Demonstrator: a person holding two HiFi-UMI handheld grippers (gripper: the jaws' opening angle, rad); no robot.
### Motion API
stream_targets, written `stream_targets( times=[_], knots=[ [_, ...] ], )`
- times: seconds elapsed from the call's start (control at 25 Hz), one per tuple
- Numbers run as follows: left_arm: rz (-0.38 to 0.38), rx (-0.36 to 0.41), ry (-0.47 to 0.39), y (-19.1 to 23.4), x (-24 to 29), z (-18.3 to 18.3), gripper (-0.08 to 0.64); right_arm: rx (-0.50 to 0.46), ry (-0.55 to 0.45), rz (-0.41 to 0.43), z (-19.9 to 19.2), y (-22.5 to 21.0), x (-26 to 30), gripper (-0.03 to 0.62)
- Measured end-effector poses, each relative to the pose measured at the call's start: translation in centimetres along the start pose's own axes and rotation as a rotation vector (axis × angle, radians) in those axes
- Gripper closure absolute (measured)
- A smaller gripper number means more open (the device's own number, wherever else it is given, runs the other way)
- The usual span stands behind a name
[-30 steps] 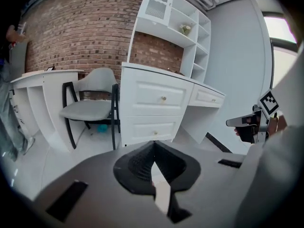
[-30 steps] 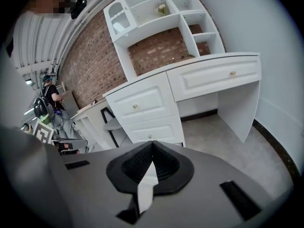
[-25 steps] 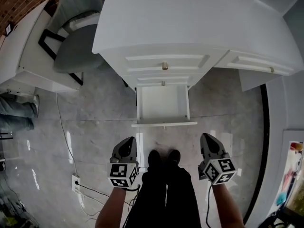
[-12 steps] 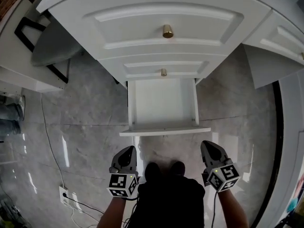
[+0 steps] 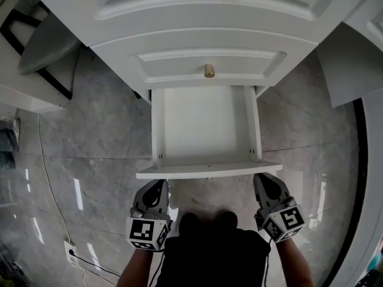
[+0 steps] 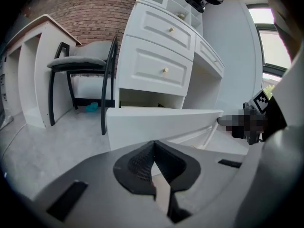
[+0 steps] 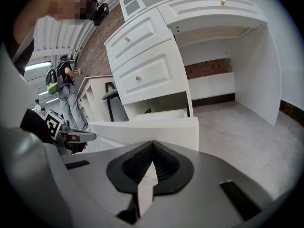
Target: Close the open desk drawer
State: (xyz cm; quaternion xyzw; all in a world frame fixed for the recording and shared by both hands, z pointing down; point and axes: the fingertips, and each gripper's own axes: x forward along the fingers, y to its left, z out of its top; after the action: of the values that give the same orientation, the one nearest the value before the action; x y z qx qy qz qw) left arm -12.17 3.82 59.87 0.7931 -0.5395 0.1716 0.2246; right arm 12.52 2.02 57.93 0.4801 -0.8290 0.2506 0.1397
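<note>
The white desk's bottom drawer [image 5: 203, 124] stands pulled out and empty, its front panel [image 5: 206, 171] nearest me. My left gripper [image 5: 157, 191] is shut just below the panel's left end, with nothing between its jaws. My right gripper [image 5: 264, 183] is shut near the panel's right end, also empty. In the left gripper view the drawer front [image 6: 161, 125] fills the middle just beyond the shut left gripper [image 6: 153, 147]. Past the shut right gripper [image 7: 152, 147] in the right gripper view lies the same drawer front [image 7: 152, 129]. Whether either tip touches the panel I cannot tell.
Above the open drawer sits a closed one with a brass knob [image 5: 209, 70]. A grey chair [image 5: 42, 46] stands left of the desk. A cable and floor socket [image 5: 69, 253] lie at the lower left. My shoes [image 5: 203, 220] are between the grippers. A person with a backpack [image 7: 64, 80] stands far off.
The view has dropped and closed in on the desk, so the drawer looks much larger. Both grippers have come forward to the drawer's front panel and stay shut.
</note>
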Motion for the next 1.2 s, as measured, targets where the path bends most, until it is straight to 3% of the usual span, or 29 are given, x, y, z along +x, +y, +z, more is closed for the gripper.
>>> stream_targets(
  times=[0.36, 1.04, 1.2],
  knots=[
    [-0.032, 0.030, 0.029, 0.7, 2.9, 0.3, 0.551, 0.024, -0.016, -0.010, 0.9, -1.4, 2.0, 0.588],
    [-0.029, 0.094, -0.069, 3.4, 9.9, 4.6, 0.551, -0.086, -0.127, -0.049, 5.2, -4.2, 8.0, 0.588],
    [-0.009, 0.106, -0.094, 3.9, 11.1, 5.5, 0.551, -0.062, -0.151, -0.042, 6.0, -4.9, 9.2, 0.588]
  ],
)
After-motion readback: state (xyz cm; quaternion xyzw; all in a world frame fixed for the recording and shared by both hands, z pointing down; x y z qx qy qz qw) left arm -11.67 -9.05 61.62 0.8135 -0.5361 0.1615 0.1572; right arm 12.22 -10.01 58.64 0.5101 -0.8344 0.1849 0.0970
